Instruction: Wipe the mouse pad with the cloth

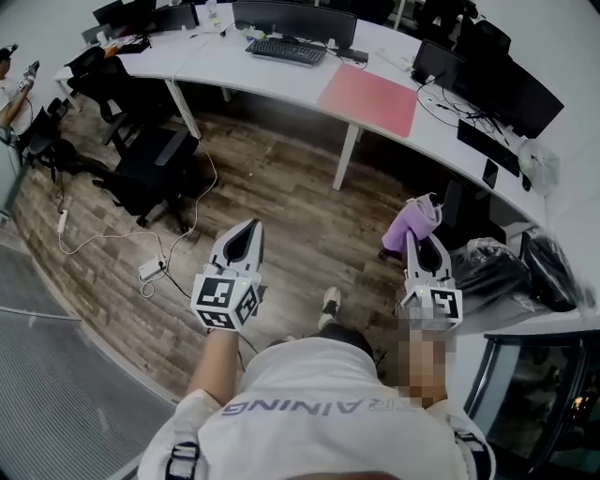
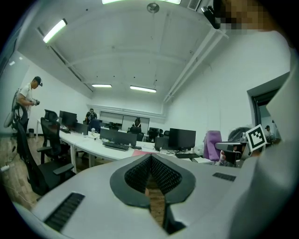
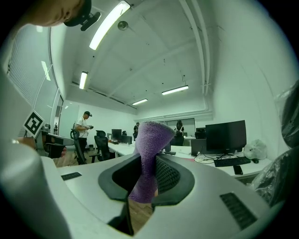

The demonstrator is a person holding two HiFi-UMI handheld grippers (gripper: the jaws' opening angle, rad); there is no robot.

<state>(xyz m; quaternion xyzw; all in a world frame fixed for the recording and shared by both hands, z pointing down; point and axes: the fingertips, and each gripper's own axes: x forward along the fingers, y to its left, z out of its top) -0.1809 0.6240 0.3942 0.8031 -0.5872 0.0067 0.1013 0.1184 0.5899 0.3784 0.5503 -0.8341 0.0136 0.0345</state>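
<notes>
The pink mouse pad point(image 1: 367, 98) lies flat on the long white desk point(image 1: 281, 80), far ahead of both grippers; a sliver of the pad point(image 2: 140, 153) shows in the left gripper view. My right gripper point(image 1: 422, 240) point(image 3: 147, 163) is shut on the purple cloth point(image 1: 417, 223) point(image 3: 148, 158), which sticks up out of its jaws in a bunch. My left gripper point(image 1: 251, 227) point(image 2: 150, 157) is shut with nothing in it. Both are held in the air over the wooden floor, well short of the desk. The cloth point(image 2: 212, 142) also shows in the left gripper view.
A keyboard point(image 1: 286, 50) and monitors point(image 1: 295, 19) stand on the desk left of the pad. Black office chairs point(image 1: 150, 169) and floor cables point(image 1: 150, 272) are at the left. Black bags point(image 1: 506, 267) lie at the right. A person point(image 3: 85, 126) stands far off.
</notes>
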